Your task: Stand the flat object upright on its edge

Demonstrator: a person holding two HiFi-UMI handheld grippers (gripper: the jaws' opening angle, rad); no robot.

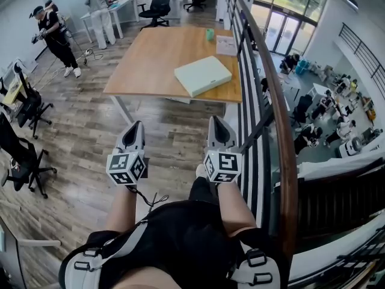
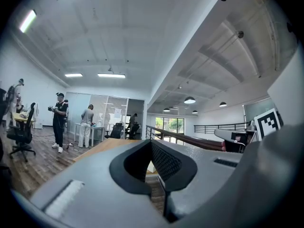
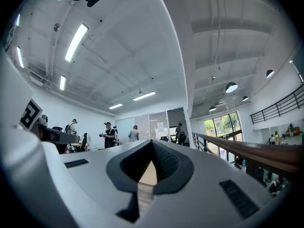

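A pale green flat box (image 1: 203,74) lies flat on the wooden table (image 1: 156,62), near its front right corner. Both grippers hang over the floor in front of the table, well short of it. My left gripper (image 1: 133,129) is shut and holds nothing. My right gripper (image 1: 219,124) is shut too, with nothing between its jaws. In the left gripper view the closed jaws (image 2: 151,144) point level across the room, with the table (image 2: 102,147) beyond them. In the right gripper view the closed jaws (image 3: 152,144) point the same way.
A railing (image 1: 274,95) runs along the table's right side, with a drop to a lower floor beyond. A small green cup (image 1: 209,34) and a paper (image 1: 227,45) sit at the table's far end. Office chairs (image 1: 27,110) stand left; people (image 1: 55,36) work at the back.
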